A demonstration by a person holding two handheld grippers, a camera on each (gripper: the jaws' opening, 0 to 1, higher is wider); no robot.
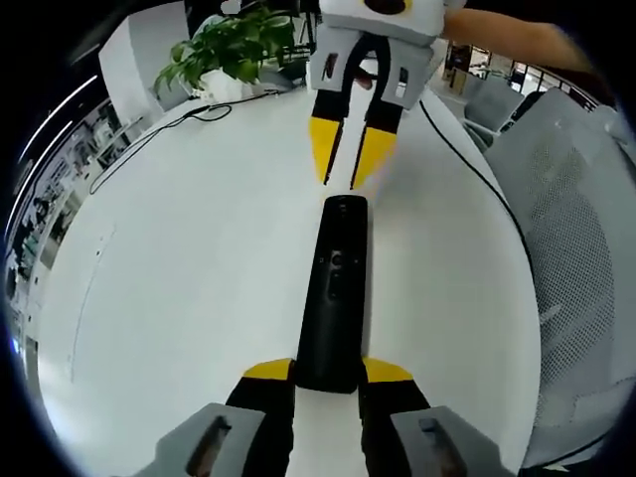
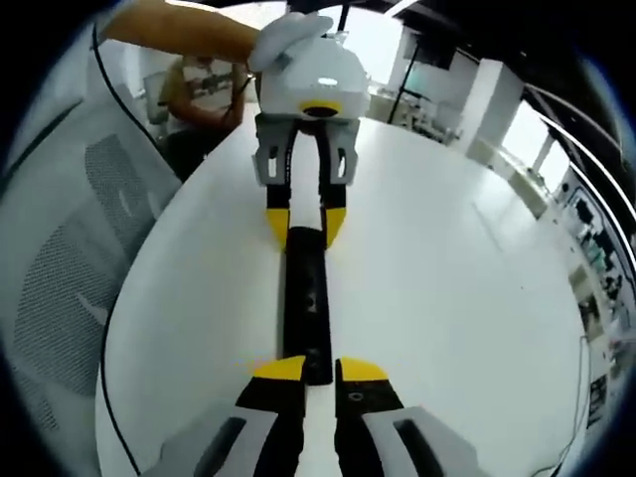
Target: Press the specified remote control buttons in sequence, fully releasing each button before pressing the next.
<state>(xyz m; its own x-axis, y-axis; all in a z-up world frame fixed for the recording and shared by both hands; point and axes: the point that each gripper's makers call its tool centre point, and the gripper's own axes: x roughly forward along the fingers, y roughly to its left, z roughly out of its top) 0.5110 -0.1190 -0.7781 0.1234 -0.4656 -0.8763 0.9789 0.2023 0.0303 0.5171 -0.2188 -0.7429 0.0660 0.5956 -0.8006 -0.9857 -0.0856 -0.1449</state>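
Black remote clamped by left gripper; right gripper nearly closed, empty — off-centre press might twist it.

White round tabletop. Leafy potted plant stands at its far edge, a black cable trailing beside. Grey mesh-backed chairs adjoin the right edge. Bright office windows beyond; white walls.
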